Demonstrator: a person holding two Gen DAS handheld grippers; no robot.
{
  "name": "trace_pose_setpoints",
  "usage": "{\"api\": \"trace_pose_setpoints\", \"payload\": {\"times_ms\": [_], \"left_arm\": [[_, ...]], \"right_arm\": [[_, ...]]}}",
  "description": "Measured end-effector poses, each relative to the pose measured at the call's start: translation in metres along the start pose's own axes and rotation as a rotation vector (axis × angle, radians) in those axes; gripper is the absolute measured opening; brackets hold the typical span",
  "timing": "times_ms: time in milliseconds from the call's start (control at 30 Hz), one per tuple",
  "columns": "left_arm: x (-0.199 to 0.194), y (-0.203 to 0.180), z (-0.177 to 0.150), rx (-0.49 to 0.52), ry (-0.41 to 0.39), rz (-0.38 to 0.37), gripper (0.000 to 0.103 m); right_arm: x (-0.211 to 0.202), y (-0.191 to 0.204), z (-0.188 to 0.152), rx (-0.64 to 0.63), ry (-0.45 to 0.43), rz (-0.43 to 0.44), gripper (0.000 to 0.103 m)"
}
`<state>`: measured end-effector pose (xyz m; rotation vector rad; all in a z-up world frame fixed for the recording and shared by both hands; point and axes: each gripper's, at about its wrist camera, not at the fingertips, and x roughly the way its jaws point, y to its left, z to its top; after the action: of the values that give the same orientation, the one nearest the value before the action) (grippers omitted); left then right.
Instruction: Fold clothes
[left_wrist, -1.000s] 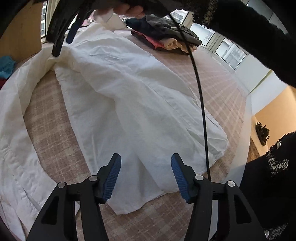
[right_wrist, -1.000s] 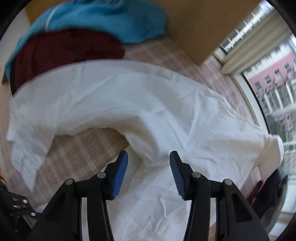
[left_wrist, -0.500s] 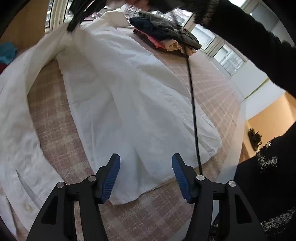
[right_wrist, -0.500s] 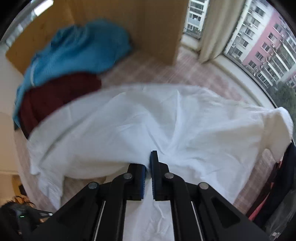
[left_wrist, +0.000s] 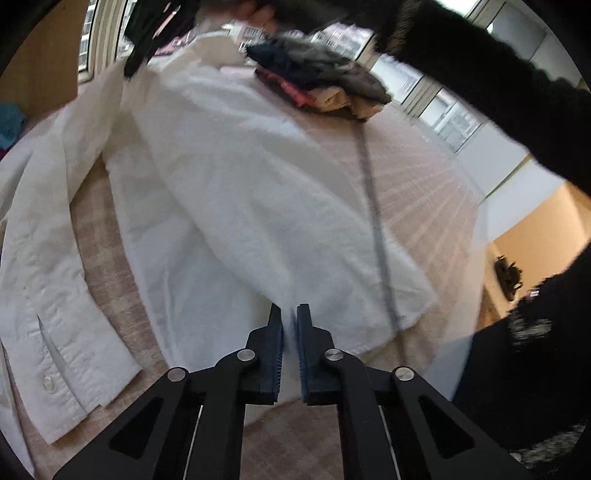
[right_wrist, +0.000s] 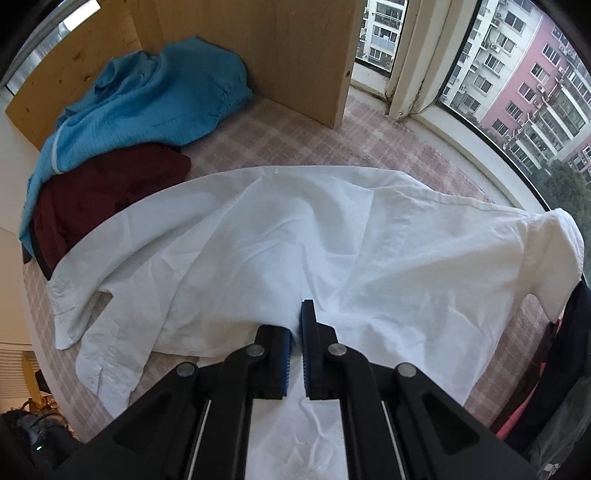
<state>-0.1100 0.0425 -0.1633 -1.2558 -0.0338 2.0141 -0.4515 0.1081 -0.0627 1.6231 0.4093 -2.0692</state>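
Below, creased white shirt — pinched, plaid cloth

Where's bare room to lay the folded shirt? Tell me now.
Bare checked cover lies between the white shirt and the windows, below the folded pile. Another strip runs along the wooden panel. Crowded near the blue garment and maroon garment.

Under my tongs is the surface, covered in a pinkish-beige checked cloth. A white shirt lies spread across most of it, one sleeve curving out to the side. At the far end sits a stack of folded clothes. In the corner by the wooden panel, a blue garment lies heaped partly over a dark red one.
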Motion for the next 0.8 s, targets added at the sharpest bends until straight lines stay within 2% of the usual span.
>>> {"api": "trace_pose_setpoints", "payload": {"times_ms": [67,133,167,200,333,433,500,600,633,700,800], "left_arm": [[-0.004,-0.008,-0.001,0.015,-0.004,-0.020,0.005],[-0.005,-0.008,-0.006,0.003,0.003,-0.032,0.021],[-0.004,-0.004,-0.010,-0.021,0.015,-0.017,0.039],[-0.003,0.002,-0.012,-0.047,0.030,-0.001,0.044],[-0.005,0.026,-0.017,-0.134,0.043,0.037,0.047],[0.008,0.032,-0.014,-0.148,0.058,0.039,0.050],[0.014,0.028,-0.013,-0.137,0.056,0.012,0.046],[0.007,0.000,-0.009,-0.068,0.032,-0.128,0.045],[0.005,-0.009,-0.009,-0.031,0.042,-0.109,0.048],[0.000,-0.027,-0.009,0.048,0.066,-0.056,0.049],[0.000,-0.015,-0.007,0.026,0.117,0.051,0.049]], "right_arm": [[0.007,0.001,0.001,0.002,0.009,-0.002,0.005],[0.018,0.005,0.000,-0.022,0.030,-0.026,0.005],[0.022,0.007,0.000,-0.035,0.035,-0.045,0.005],[0.025,0.008,0.000,-0.040,0.039,-0.053,0.005],[0.021,0.001,0.000,-0.024,0.038,-0.042,0.005],[0.014,-0.004,0.000,-0.021,0.034,-0.040,0.005],[0.010,-0.007,0.000,-0.020,0.035,-0.042,0.005],[0.008,-0.008,0.001,-0.016,0.039,-0.038,0.005],[0.008,-0.008,0.001,-0.015,0.039,-0.036,0.005],[0.008,-0.008,0.001,-0.014,0.036,-0.034,0.005],[0.008,-0.007,0.001,-0.014,0.029,-0.030,0.005]]}}
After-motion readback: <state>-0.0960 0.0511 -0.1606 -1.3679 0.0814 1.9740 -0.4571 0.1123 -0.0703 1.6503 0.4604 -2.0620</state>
